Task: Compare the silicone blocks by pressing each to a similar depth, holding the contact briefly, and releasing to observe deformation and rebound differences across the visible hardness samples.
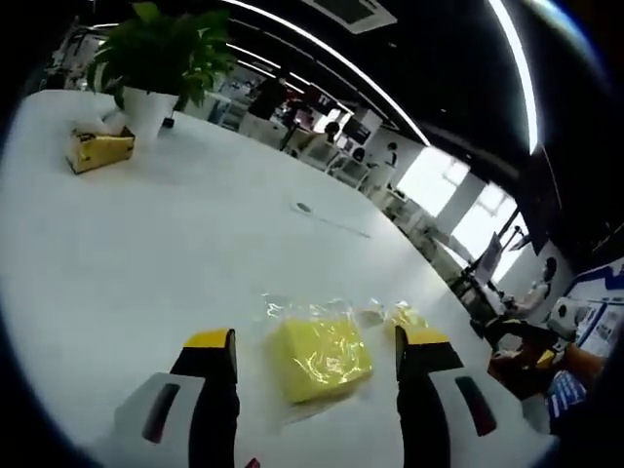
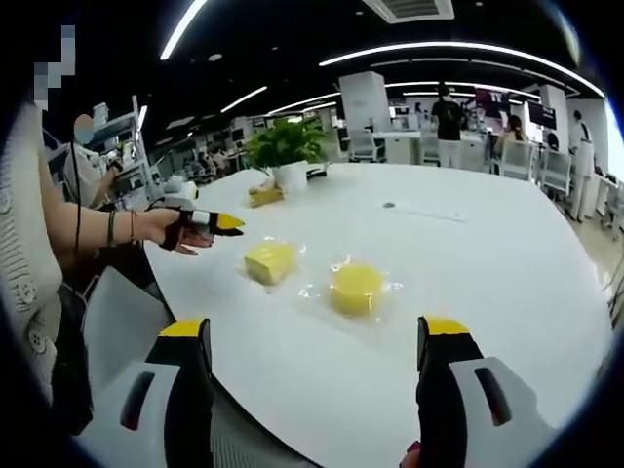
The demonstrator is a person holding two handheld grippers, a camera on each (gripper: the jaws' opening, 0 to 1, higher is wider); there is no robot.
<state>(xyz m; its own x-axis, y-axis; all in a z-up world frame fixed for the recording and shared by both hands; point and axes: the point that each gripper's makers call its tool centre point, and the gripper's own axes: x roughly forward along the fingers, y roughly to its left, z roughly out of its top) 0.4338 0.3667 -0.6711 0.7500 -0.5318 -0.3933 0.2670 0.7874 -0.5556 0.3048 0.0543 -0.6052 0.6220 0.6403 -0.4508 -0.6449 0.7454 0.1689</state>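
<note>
White table (image 2: 507, 263) underneath, wide and round-edged. At 12 o'clock in the right gripper view, a plant (image 2: 286, 146) in a white pot; at 11 in the left gripper view, a tissue box (image 1: 98, 149) beside it. Square block (image 1: 320, 359) in clear wrap at 6, between the spread jaws of the left gripper (image 1: 317, 353), untouched. Round block (image 2: 357, 288) just right of the square one at centre, ahead of the right gripper (image 2: 317, 341), jaws wide apart.

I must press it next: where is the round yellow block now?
In the right gripper view, the round yellow block lies wrapped on the white table, right of the square yellow block.
</note>
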